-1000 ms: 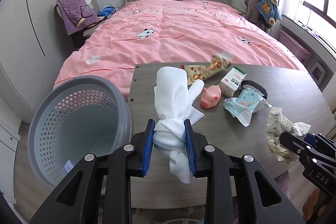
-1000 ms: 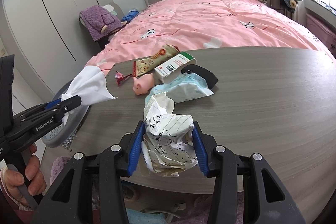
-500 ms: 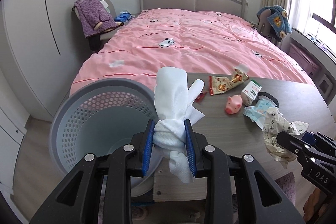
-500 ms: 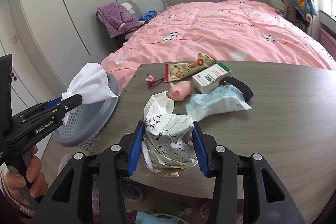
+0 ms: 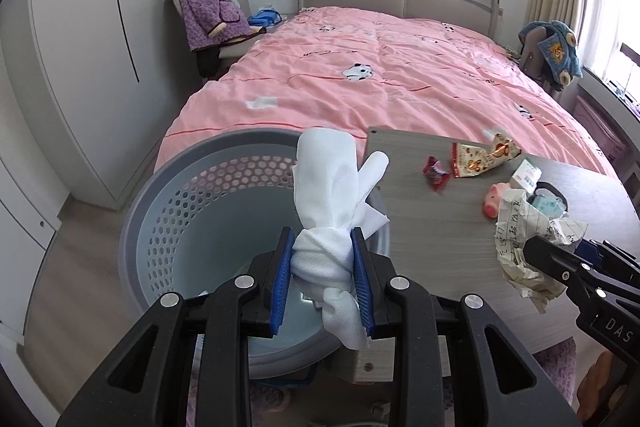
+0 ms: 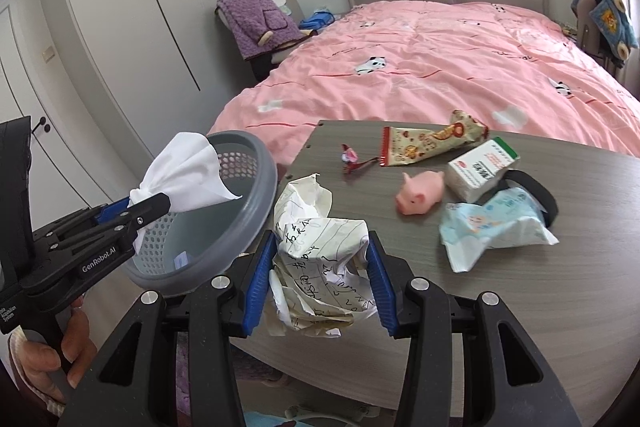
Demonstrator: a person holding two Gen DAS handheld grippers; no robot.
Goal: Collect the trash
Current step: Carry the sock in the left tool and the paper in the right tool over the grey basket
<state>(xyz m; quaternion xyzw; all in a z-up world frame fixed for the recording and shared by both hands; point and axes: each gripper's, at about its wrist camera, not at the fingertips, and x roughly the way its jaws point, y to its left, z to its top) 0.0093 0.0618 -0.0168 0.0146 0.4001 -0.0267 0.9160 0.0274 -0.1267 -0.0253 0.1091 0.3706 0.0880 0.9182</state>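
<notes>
1. L gripper [image 5: 323, 281] is clenched on a white wadded tissue/cloth wipe [image 5: 332, 203], blue pads squeezing its twisted waist; the loose top fans out above the pads, a tail hangs below.
2. The wipe hangs over the mouth of the grey round perforated plastic bin [image 5: 168, 195], which stands just beside the grey wood-grain table [image 6: 520, 307] edge.
3. R gripper [image 6: 320, 281] is clamped on a crumpled white lined paper sheet w/ handwriting [image 6: 320, 247], over the table's near edge, close to the bin rim.
4. Handling, as I judge it: both are v. light, soft, crushable, not fragile. Wipe is limp, so the bunched middle is the best hold. Paper is springy, may cling to the pads on release.
5. Left on the table: red candy wrapper [image 6: 352, 159], long printed snack wrapper [image 6: 428, 141], pale blue wet-wipe pack [image 6: 492, 223].
</notes>
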